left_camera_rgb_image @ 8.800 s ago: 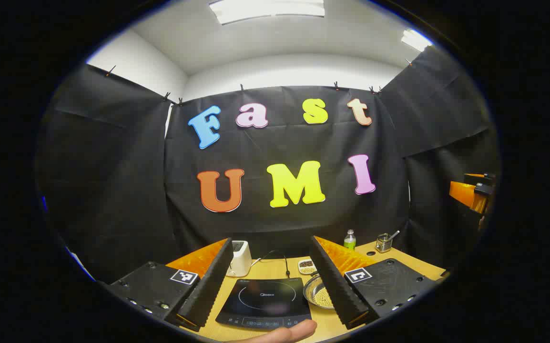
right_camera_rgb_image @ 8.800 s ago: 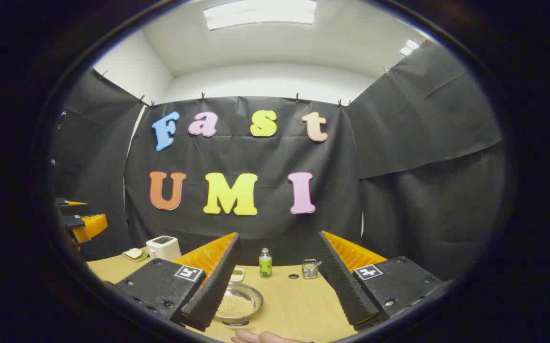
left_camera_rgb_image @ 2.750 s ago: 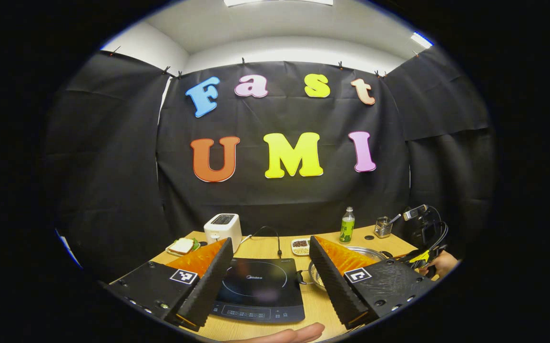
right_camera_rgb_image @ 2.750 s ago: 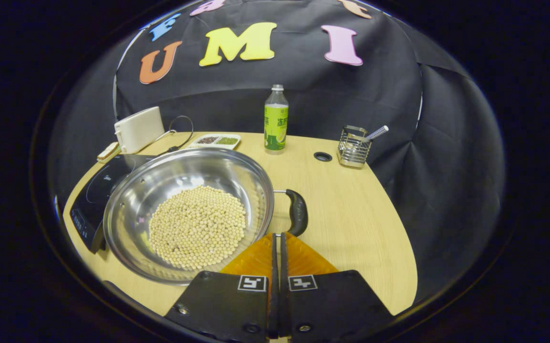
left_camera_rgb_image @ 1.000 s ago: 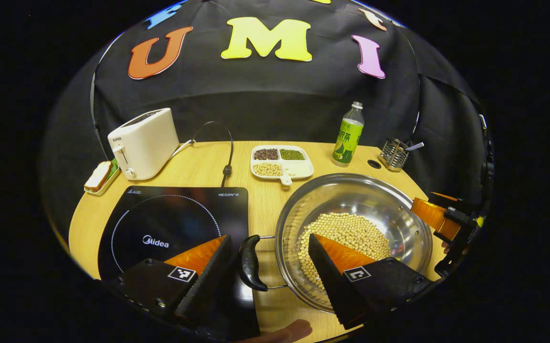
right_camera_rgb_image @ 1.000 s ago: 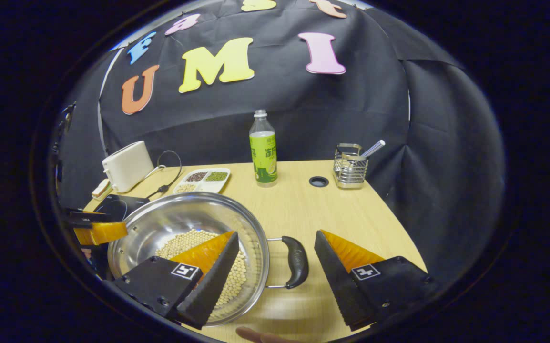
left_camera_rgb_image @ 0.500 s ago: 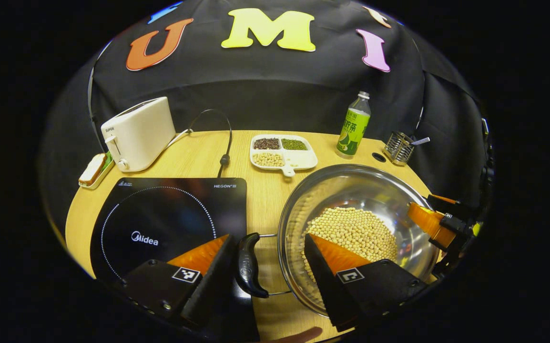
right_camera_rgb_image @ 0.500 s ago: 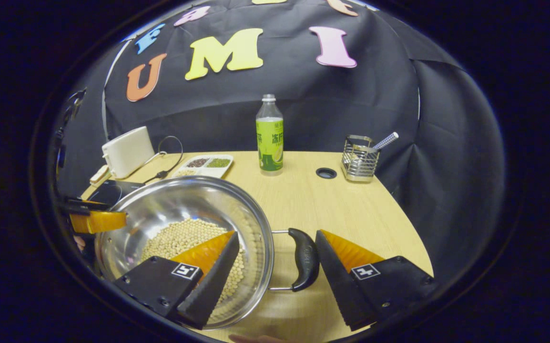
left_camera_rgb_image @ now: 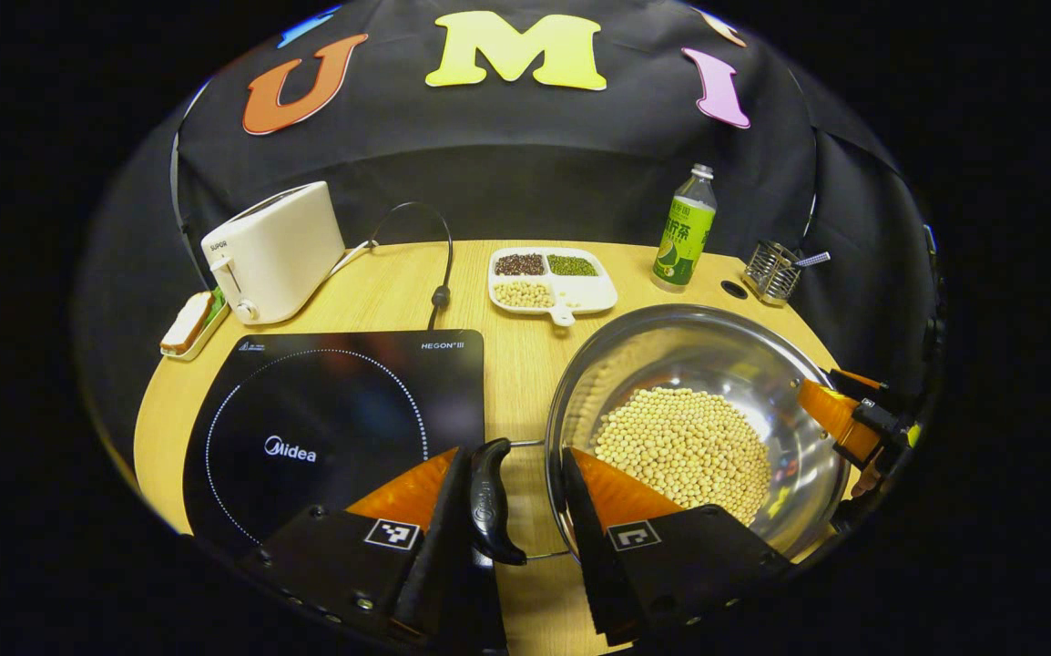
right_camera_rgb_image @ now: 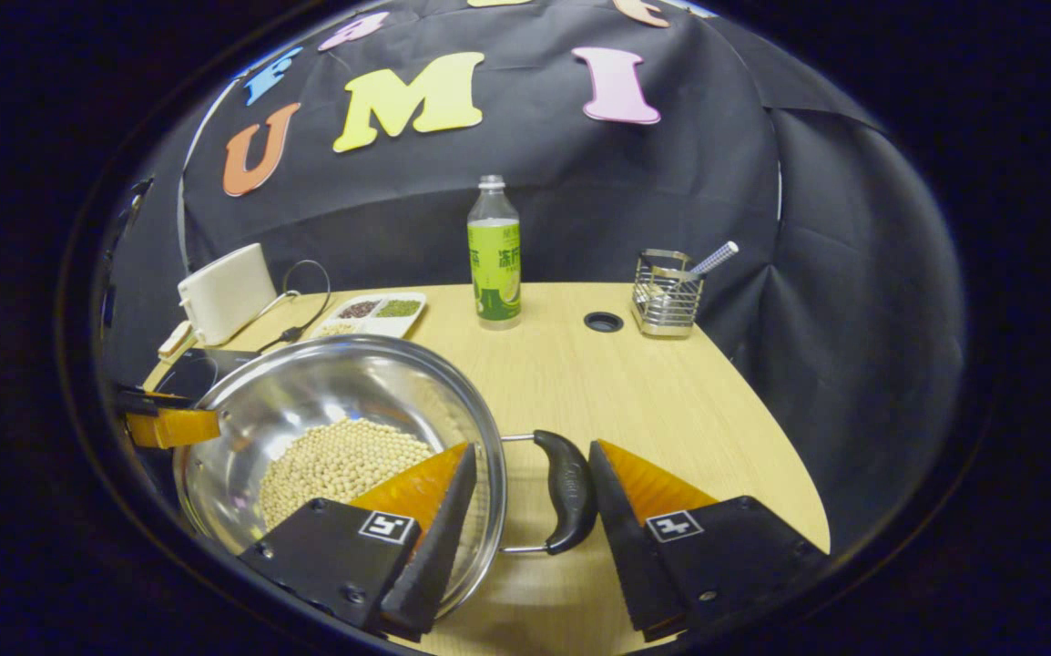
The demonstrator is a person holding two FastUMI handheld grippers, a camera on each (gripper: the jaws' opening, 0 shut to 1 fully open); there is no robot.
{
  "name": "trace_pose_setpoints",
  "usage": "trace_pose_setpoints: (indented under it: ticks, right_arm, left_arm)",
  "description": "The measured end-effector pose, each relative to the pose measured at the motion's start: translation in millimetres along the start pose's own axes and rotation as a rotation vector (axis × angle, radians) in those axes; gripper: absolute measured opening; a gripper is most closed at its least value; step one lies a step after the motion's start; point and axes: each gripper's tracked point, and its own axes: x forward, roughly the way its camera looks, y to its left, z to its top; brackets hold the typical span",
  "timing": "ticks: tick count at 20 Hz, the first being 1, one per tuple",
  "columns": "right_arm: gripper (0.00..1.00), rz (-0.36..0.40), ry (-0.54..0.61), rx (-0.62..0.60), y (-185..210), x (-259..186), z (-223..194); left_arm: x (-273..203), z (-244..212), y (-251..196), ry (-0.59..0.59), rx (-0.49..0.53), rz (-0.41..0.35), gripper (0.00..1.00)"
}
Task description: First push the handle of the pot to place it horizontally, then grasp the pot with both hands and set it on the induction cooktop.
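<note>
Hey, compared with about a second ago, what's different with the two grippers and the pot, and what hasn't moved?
Both grippers have narrowed around the pot's black handles. The left gripper now has one finger against the left handle; the right gripper has one against the right handle. Neither has both fingers pressing yet. The pot stays on the table beside the induction cooktop.

Left gripper [left_camera_rgb_image: 518, 538]: fingers narrower than half a second ago, now bracketing the pot's left handle [left_camera_rgb_image: 490, 501], one finger against it.
Right gripper [right_camera_rgb_image: 525, 519]: fingers also drawn in around the right handle [right_camera_rgb_image: 566, 490]; gaps smaller.
Pot [right_camera_rgb_image: 307, 401]: right handle turned from 2.8 s ago, now crosswise between the fingers.
</note>
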Motion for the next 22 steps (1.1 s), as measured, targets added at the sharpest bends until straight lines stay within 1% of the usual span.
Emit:
trace_pose_setpoints:
  ticks: [1, 2, 3, 4, 5, 6, 9, 10, 13, 14, 17, 18, 22]
  right_arm:
    - [0.75, -0.001, 0.014, 0.017, 0, -3, -1]
    - [0.71, -0.003, 0.034, 0.022, 0, -9, -5]
    - [0.72, -0.005, 0.045, 0.024, 0, -10, -7]
    - [0.69, -0.003, 0.058, 0.006, 0, -11, -9]
    - [0.68, 0.003, 0.064, -0.014, -1, -12, -11]
    - [0.7, 0.008, 0.065, -0.011, -1, -12, -10]
    - [0.68, 0.02, 0.083, -0.038, -2, -12, -11]
    - [0.69, 0.023, 0.092, -0.048, -2, -13, -12]
    - [0.69, 0.056, 0.133, -0.06, -2, -14, -14]
    - [0.69, 0.065, 0.145, -0.057, -2, -13, -15]
    - [0.69, 0.059, 0.181, -0.037, -2, -12, -16]
    - [0.69, 0.055, 0.193, -0.009, -2, -12, -15]
    - [0.64, 0.066, 0.247, 0.027, 1, -23, -21]
  left_arm:
    - [-5, -1, 0, 0.013, -0.004, 0.002, 0.58]
    - [-6, -5, -2, 0.024, -0.005, 0.001, 0.59]
    - [-6, -4, -3, 0.028, -0.004, 0.002, 0.68]
    - [-8, -3, -2, 0.026, -0.01, 0.002, 0.68]
    - [-5, -5, -3, 0.022, -0.008, 0.002, 0.57]
    - [-5, -6, -3, 0.018, -0.006, -0.003, 0.57]
    - [-7, -5, -4, 0.016, -0.004, -0.014, 0.57]
    - [-7, -5, -3, 0.019, -0.004, -0.014, 0.57]
    - [-8, -5, -3, 0.015, 0.017, -0.021, 0.57]
    - [-7, -6, -3, 0.016, 0.023, -0.026, 0.57]
    - [-7, -6, -3, 0.033, -0.01, -0.025, 0.57]
    - [-7, -4, -3, 0.033, -0.01, -0.021, 0.57]
    - [-14, -7, -1, 0.056, -0.007, -0.019, 0.57]
